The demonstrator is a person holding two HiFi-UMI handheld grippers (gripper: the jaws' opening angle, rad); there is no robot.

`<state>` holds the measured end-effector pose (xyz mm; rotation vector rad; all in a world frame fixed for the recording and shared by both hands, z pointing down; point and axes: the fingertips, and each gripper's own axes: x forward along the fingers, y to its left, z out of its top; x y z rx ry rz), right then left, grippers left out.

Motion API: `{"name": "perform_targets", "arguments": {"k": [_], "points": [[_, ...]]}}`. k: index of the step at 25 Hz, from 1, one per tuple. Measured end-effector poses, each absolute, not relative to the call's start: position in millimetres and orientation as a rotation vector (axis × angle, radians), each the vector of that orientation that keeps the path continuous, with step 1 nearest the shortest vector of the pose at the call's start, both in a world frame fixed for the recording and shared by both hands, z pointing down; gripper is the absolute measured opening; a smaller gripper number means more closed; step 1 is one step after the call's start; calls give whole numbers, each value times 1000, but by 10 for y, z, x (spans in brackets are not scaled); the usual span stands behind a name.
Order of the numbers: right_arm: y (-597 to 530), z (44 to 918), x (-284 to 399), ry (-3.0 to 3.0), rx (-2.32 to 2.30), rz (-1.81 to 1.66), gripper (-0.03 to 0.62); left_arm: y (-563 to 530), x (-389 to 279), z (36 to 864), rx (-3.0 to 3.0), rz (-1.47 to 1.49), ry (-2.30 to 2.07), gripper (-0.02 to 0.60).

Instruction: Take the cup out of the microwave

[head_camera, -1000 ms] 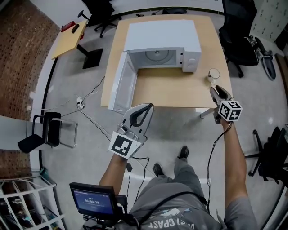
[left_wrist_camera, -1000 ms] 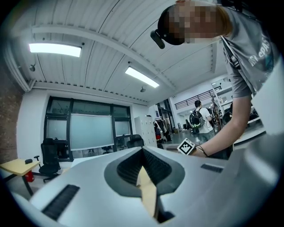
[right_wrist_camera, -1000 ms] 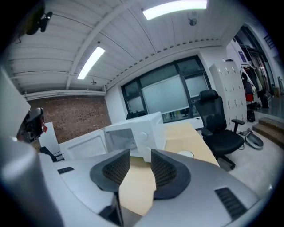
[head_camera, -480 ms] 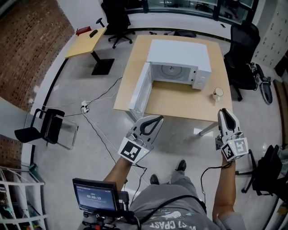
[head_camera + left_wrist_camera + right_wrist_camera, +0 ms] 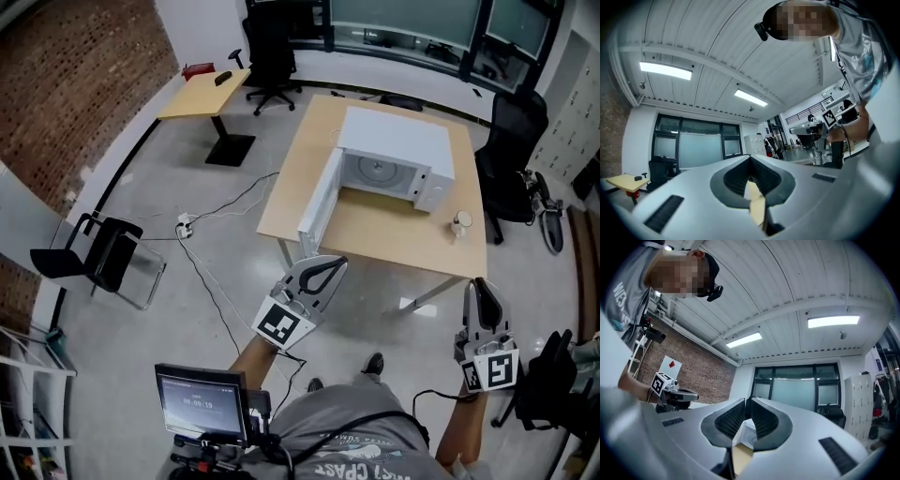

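Left gripper [image 5: 333,265]: clenched and empty, its tips meeting with nothing between them; it hangs over the floor on the near side of the table [image 5: 375,225], well apart from everything on it.
Microwave door [image 5: 319,200]: swung wide open to the left, edge-on toward the person.
Microwave [image 5: 398,145]: sits toward the far side of the table; the cavity [image 5: 380,172] shows a bare turntable and no cup.
Cup [image 5: 460,222]: upright on the table, just right of the microwave and near the right edge, touched by neither gripper.
Right gripper [image 5: 479,289]: its jaws have just been closing and stand a narrow slit apart with nothing in the gap; it is off the table's near right corner, well clear of the cup.
Step in hand: the removal looks finished, since the cup stands outside the oven and both tools are away from it.
Next move: probably nothing more for the cup itself. If the door is to be shut, the left gripper is the nearer one and would need to push the door's free edge round without bumping the table.
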<state>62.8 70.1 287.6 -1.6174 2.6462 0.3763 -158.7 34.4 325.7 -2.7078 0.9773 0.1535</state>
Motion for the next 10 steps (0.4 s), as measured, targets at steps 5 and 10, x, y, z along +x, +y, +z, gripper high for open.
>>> {"name": "perform_targets", "arguments": {"k": [5, 10], "points": [[966, 2823, 351, 2677, -1634, 451, 52, 497, -1812, 3269, -2715, 156, 991, 26], [1219, 2807, 142, 2682, -1659, 459, 52, 702, -1991, 3213, -2789, 143, 1015, 26]]}}
